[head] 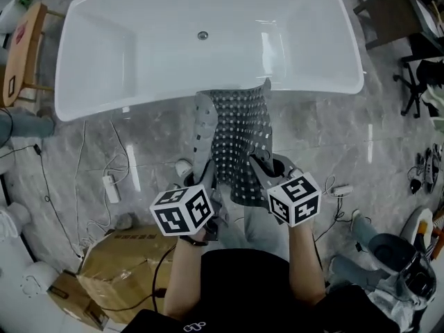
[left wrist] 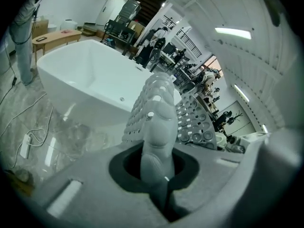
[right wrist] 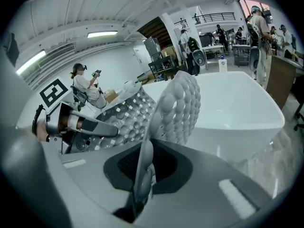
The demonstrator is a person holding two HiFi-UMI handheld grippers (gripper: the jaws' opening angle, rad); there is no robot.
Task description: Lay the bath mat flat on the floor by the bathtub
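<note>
while both claws clamp it, bath mat (head: pixel 239 141) hangs beside bathtub (head: pixel 139 40)

No legible text or labels anywhere.

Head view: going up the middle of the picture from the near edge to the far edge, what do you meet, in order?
Person's forearms → left gripper and right gripper, side by side → bath mat → bathtub

Grey studded bath mat (head: pixel 239 141), draped and curled, far edge against white bathtub (head: pixel 139 40).
</note>
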